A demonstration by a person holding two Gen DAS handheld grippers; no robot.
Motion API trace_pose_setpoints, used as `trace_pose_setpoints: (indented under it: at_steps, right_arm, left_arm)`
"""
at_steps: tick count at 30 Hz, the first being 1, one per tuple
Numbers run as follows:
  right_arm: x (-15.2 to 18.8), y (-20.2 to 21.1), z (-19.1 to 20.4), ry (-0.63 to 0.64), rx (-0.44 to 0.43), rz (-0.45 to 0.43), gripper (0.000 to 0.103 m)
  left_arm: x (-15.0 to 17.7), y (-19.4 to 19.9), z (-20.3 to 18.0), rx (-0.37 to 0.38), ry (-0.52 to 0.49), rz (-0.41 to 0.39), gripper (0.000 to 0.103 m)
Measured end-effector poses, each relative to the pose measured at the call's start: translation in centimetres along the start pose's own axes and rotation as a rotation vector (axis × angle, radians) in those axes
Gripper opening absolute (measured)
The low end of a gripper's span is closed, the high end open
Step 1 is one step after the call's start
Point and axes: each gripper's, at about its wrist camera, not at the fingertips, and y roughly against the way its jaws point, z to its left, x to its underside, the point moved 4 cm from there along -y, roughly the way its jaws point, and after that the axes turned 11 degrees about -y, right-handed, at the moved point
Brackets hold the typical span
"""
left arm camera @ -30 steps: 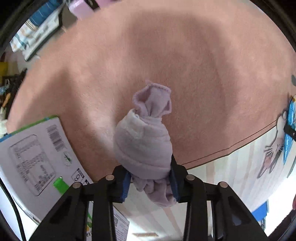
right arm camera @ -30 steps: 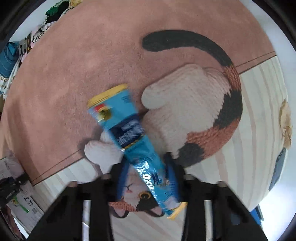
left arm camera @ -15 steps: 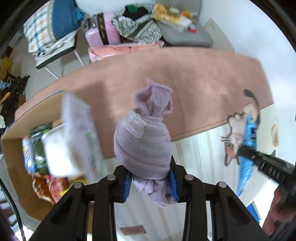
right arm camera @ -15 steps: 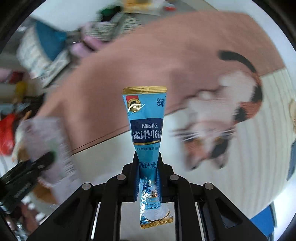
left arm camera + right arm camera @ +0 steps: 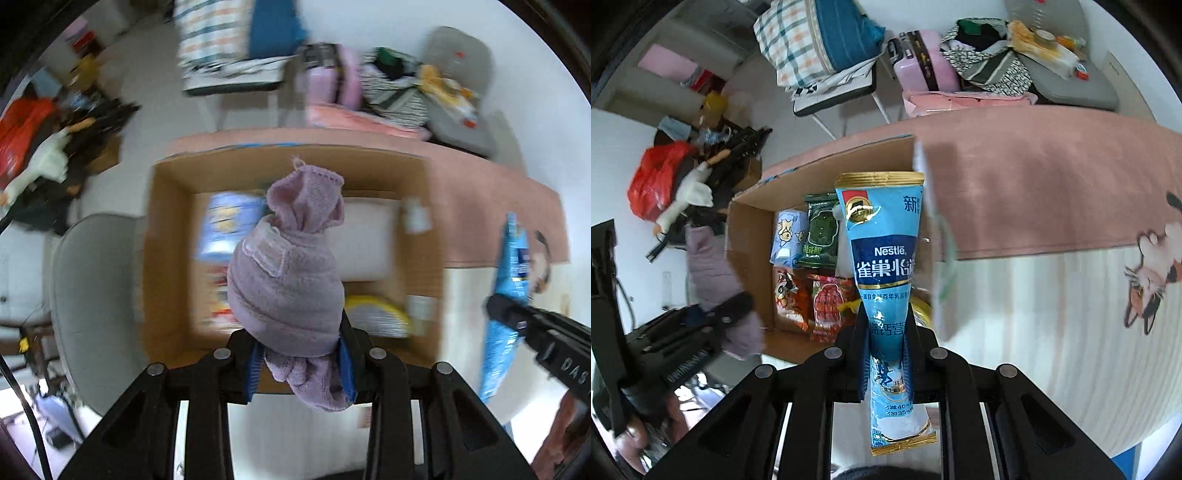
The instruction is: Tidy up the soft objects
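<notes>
Socks rolled into a lilac bundle (image 5: 284, 284) stay clamped in the left gripper (image 5: 301, 356), now above the open cardboard box (image 5: 166, 258) rather than the rug; the right gripper (image 5: 884, 354) – jaws just tightened – pinches the blue Nestle pouch (image 5: 884, 251) nearby – both look ready to drop in.

In the right wrist view the box (image 5: 750, 221) stands on the floor at the rug's (image 5: 1052, 192) left end, snack packs (image 5: 820, 232) lying side by side inside. Behind the rug — a suitcase (image 5: 923, 62), a chair (image 5: 834, 92) bearing a bag (image 5: 812, 37). Left of the box, a clutter pile (image 5: 683, 184).
</notes>
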Motion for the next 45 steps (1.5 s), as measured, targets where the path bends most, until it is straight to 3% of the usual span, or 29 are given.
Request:
trace_pose_setpoints:
  at_steps: [4, 9, 14, 17, 19, 20, 21, 22, 24, 28, 30, 34, 45]
  right_arm:
    - [-0.5, -3.7, 2.8, 0.013, 0.081, 0.006, 0.015]
    - [-2.0, -8.3, 3.3, 0.014, 0.164, 0.017, 0.015]
    - [-3.8, -12.2, 2.5, 0.011, 0.228, 0.030, 0.015]
    - [-4.5, -13.9, 2.0, 0.025, 0.269, 0.044, 0.017]
    - [-4.7, -14.7, 1.9, 0.045, 0.314, 0.055, 0.029]
    - [-4.7, -14.8, 1.9, 0.044, 0.311, 0.065, 0.055]
    - [-4.7, -14.8, 1.9, 0.041, 0.305, 0.073, 0.078]
    - [-4.7, -14.6, 1.9, 0.039, 0.294, 0.071, 0.082]
    - [-4.6, -14.3, 2.1, 0.047, 0.291, 0.064, 0.082]
    - [-4.3, -13.6, 2.2, 0.051, 0.284, 0.054, 0.083]
    - [-4.0, -13.5, 2.2, 0.057, 0.277, 0.051, 0.089]
    - [-2.5, -12.7, 2.5, 0.075, 0.261, 0.043, 0.103]
    - [2.3, -10.4, 2.7, 0.139, 0.270, 0.001, 0.103]
  left_arm:
    - [0.4, -3.2, 5.3, -0.051, 0.065, 0.055, 0.031]
    - [0.0, -8.0, 9.4, -0.061, 0.107, 0.144, 0.031]
    - [-0.2, -11.7, 10.3, -0.058, 0.107, 0.207, 0.031]
    - [-0.5, -13.2, 9.6, -0.042, 0.083, 0.249, 0.037]
    - [-0.8, -14.1, 9.7, -0.029, 0.095, 0.263, 0.040]
    - [-0.8, -14.2, 9.6, -0.021, 0.100, 0.265, 0.042]
    - [-0.8, -14.3, 9.7, -0.008, 0.107, 0.263, 0.046]
    - [-0.9, -14.2, 9.6, -0.001, 0.111, 0.253, 0.051]
    - [-1.0, -13.8, 9.5, 0.005, 0.113, 0.227, 0.067]
    - [-0.9, -12.3, 9.1, 0.012, 0.112, 0.188, 0.083]
    - [-0.7, -11.4, 8.8, -0.002, 0.097, 0.171, 0.093]
    - [0.1, -10.0, 7.4, 0.016, 0.098, 0.153, 0.096]
    - [5.3, -5.7, 5.9, -0.068, 0.101, 0.035, 0.100]
